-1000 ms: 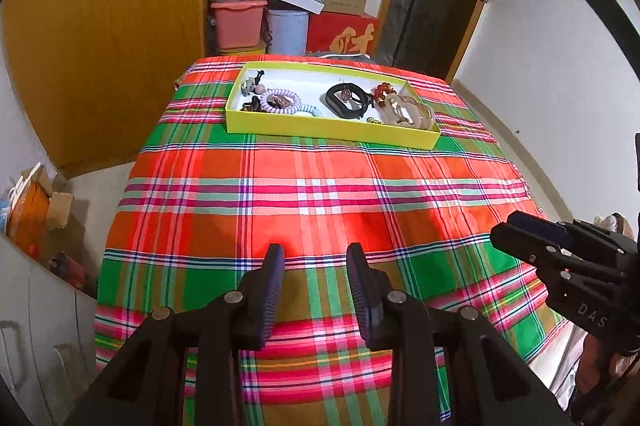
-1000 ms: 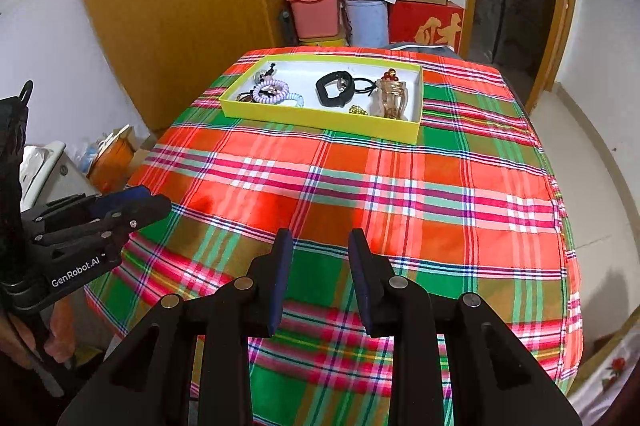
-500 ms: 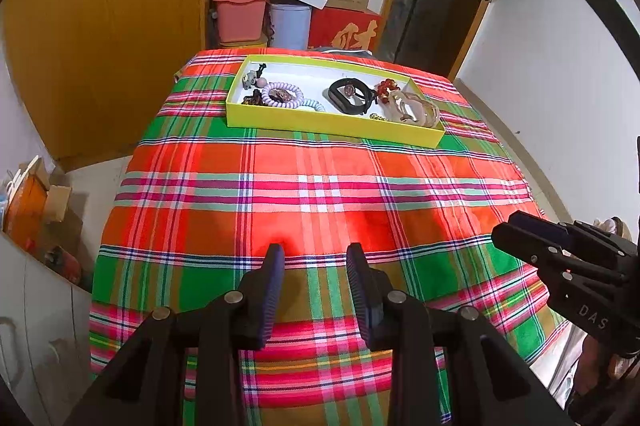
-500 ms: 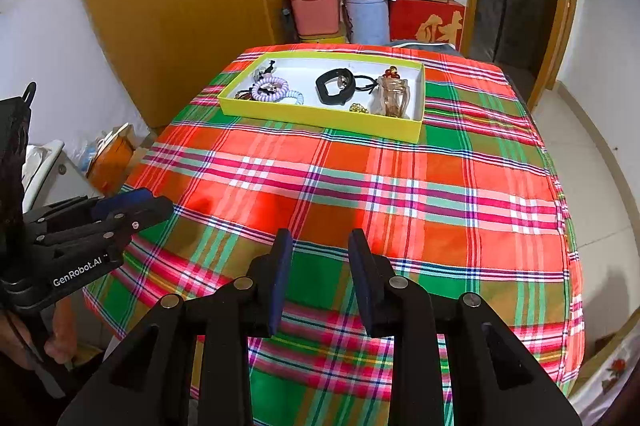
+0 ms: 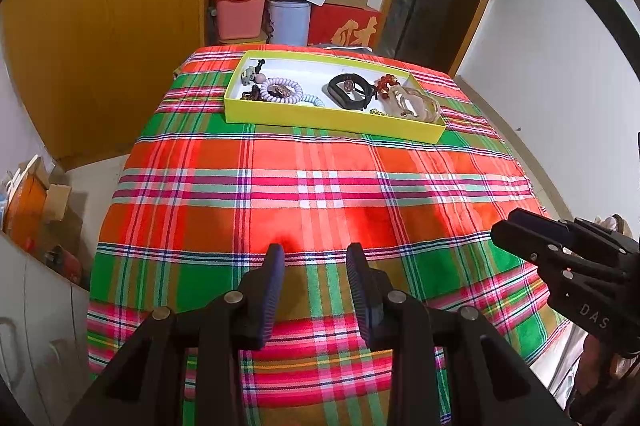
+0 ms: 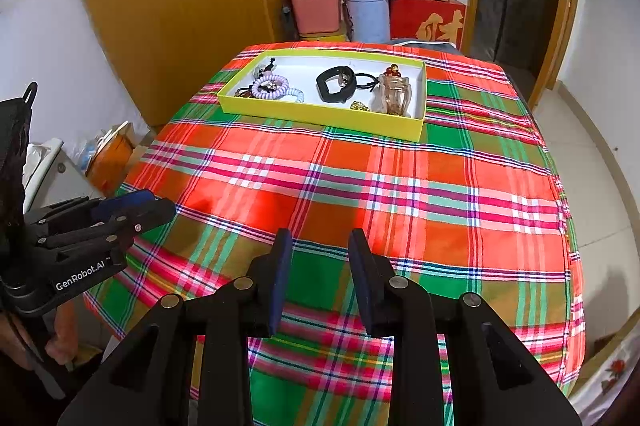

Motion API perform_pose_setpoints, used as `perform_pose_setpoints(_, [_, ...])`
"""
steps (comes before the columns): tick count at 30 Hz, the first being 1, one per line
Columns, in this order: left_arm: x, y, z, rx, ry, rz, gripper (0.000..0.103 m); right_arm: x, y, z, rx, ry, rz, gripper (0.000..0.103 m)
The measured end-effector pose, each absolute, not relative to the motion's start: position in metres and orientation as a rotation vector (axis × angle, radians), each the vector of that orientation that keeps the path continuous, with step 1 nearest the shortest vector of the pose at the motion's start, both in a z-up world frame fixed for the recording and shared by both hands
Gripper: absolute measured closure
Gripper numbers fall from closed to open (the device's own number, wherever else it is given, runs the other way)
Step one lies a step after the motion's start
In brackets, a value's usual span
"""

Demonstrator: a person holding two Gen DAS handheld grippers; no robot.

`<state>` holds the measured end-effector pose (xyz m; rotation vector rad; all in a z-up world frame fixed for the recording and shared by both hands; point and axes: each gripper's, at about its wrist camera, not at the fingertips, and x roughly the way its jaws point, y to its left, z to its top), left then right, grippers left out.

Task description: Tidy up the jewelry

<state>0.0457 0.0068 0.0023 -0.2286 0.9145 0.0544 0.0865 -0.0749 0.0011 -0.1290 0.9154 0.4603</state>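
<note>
- The red, green and pink plaid cloth (image 5: 320,186) over the table is woven fabric, matt, with slight creases.
- The shallow yellow cardboard tray (image 5: 332,118) has a smooth, matt white paper lining.
- The translucent amber plastic hair claw (image 6: 394,94) is glossy.
- The lilac spiral plastic hair tie (image 5: 281,90) shines faintly.
- The black matt plastic left gripper (image 5: 315,258) has ribbed pads and metal rivets.
- The honey-coloured wooden wardrobe (image 6: 172,6) is smooth, lightly sheened.

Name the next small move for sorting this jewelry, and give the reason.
Probably bring the right gripper forward toward the yellow tray. Both grippers hang empty, jaws apart, over the near part of the plaid cloth, while every piece, such as the black band, lies in the tray at the far end.
</note>
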Motion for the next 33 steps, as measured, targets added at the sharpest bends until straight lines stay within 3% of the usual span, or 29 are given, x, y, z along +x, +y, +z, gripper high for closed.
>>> perform_pose_setpoints(33, [0.0475,-0.0024,-0.0027,-0.151,0.926,0.093,0.071,0.0865,-0.0744,0.0011,-0.138,0.917,0.455,0.073])
